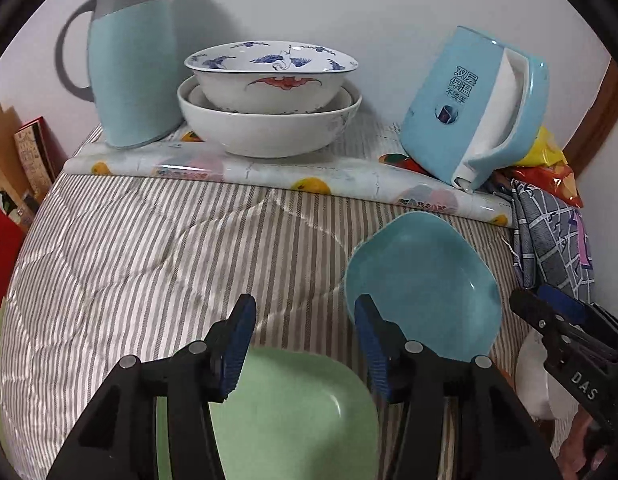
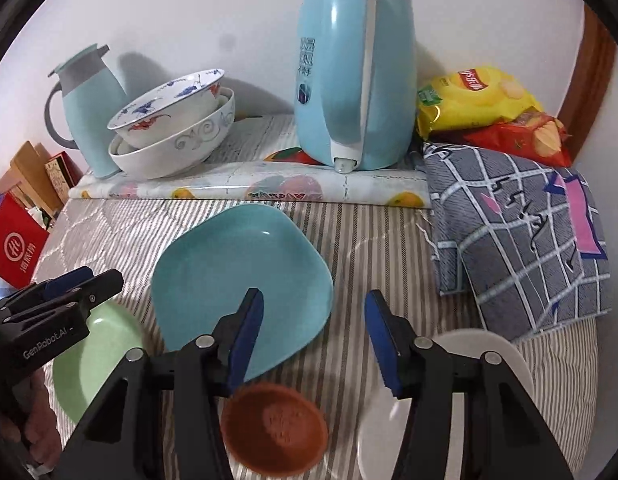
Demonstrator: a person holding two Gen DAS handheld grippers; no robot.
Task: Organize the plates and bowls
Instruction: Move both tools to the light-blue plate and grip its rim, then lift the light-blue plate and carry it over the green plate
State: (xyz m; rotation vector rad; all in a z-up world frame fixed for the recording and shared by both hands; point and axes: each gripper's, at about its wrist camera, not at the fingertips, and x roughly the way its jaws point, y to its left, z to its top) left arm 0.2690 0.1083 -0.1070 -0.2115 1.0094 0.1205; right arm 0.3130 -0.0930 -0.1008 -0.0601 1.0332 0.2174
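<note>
My left gripper (image 1: 307,336) stands open over the far edge of a pale green plate (image 1: 301,412) on the striped cloth, with nothing between its pads. A teal plate (image 1: 425,284) lies just to its right. My right gripper (image 2: 315,340) is open too, above the gap between the teal plate (image 2: 237,272), a small brown bowl (image 2: 275,428) and a white plate (image 2: 465,340). It holds nothing. Stacked white bowls (image 1: 269,96), the top one painted blue and red, stand at the back. Each view catches the other gripper at its edge: the right gripper (image 1: 541,300) and the left gripper (image 2: 89,280).
A blue kettle (image 2: 349,80) and a pale blue thermos jug (image 1: 129,72) flank the bowls on a fruit-print oilcloth (image 1: 269,168) by the wall. Crisp bags (image 2: 477,96) and a checked cloth (image 2: 521,232) lie at the right. Red boxes (image 2: 13,252) stand at the left.
</note>
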